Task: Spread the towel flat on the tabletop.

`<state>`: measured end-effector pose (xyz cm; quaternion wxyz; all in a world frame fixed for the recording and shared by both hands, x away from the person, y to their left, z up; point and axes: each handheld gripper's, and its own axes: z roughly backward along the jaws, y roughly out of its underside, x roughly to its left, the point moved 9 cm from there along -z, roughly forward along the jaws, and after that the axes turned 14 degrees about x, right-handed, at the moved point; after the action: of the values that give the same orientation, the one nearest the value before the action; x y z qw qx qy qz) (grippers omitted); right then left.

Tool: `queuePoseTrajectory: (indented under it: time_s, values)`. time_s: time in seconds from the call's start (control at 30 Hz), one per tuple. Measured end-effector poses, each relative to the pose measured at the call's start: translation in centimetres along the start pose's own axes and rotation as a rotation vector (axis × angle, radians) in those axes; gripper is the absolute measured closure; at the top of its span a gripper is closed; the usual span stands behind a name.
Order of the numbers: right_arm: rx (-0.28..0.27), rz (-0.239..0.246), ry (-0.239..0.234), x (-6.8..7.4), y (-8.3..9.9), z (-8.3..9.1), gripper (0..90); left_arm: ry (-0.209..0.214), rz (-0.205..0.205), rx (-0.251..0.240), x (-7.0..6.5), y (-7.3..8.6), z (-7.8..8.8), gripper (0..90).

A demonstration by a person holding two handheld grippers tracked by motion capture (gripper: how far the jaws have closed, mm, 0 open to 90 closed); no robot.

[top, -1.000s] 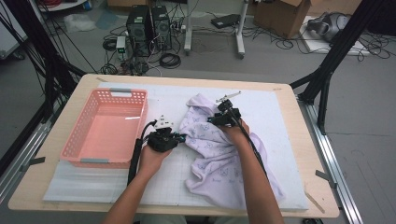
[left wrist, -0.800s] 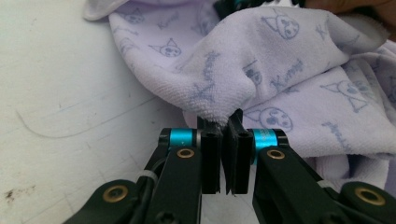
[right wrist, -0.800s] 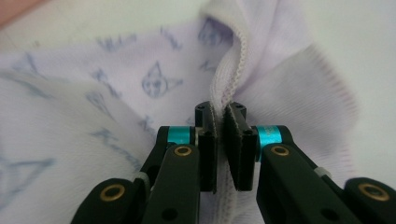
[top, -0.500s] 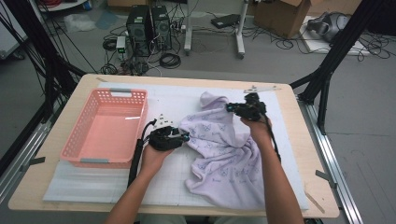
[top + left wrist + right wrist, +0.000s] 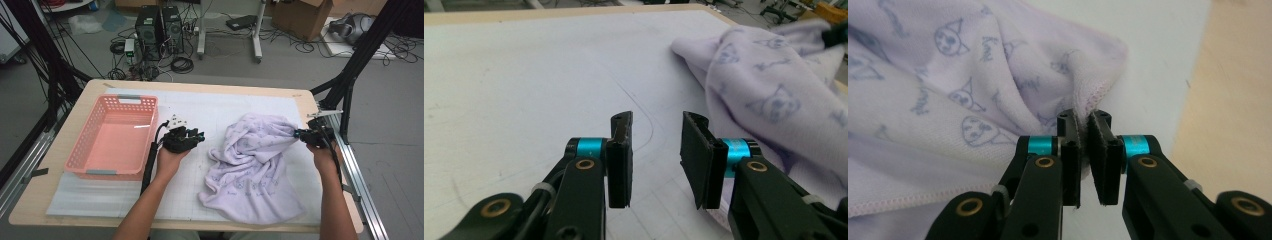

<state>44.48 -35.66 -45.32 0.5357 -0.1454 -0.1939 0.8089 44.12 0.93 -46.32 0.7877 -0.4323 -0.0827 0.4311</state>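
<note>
A: What occupies the left part of the counter (image 5: 65,150)?
B: A pink basket (image 5: 116,137) stands on the white mat (image 5: 220,107), its long side running away from the person. Just right of it, the left claw (image 5: 199,136) rests over the mat in the left hand (image 5: 170,159).

A: How do its jaws stand?
B: Apart, with bare mat between them in the left gripper view; they have just been closing a little, and nothing lies in the gap. The lilac towel (image 5: 769,85) is beside the left claw (image 5: 656,155), to its right, not touching the pads.

A: And the towel itself?
B: The lilac towel (image 5: 260,165), printed with small cat faces, lies crumpled on the right half of the mat, spreading toward the near edge of the counter. One corner is drawn out toward the right edge.

A: What holds that corner?
B: The right claw (image 5: 300,133), at the far right of the counter. In the right gripper view the right claw (image 5: 1083,127) is clamped on the stitched hem of the lilac towel (image 5: 948,100), the pads pressed together on the fabric.
</note>
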Motion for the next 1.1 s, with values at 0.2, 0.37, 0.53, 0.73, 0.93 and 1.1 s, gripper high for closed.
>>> queuePoseTrajectory:
  time_s: [0.2, 0.37, 0.53, 0.73, 0.93, 1.1]
  values:
    - [-0.052, -0.098, 0.027, -0.6, 1.7, -0.1, 62.2, 0.038, 0.034, 0.016, 0.0, -1.6, -2.2, 67.1]
    - [-0.109, -0.089, 0.049, -0.1, 1.8, 1.2, 61.7, 0.077, 0.085, 0.058, 0.1, -3.1, -4.5, 68.1]
    - [-0.132, -0.045, 0.013, 0.9, 2.0, 1.8, 61.1, 0.078, 0.063, 0.115, -0.5, -4.8, -7.3, 66.0]
    - [-0.147, -0.021, -0.006, 1.3, 2.2, 1.8, 60.2, 0.091, 0.06, 0.175, -2.7, -6.4, -11.1, 46.5]
    - [-0.148, -0.011, -0.024, 1.3, 2.5, 1.7, 60.1, 0.12, -0.04, 0.253, -5.7, -5.2, -13.4, 44.0]
    - [-0.152, -0.026, -0.038, 1.2, 2.7, 1.6, 60.4, 0.104, -0.132, 0.282, -7.3, -4.4, -14.0, 46.1]
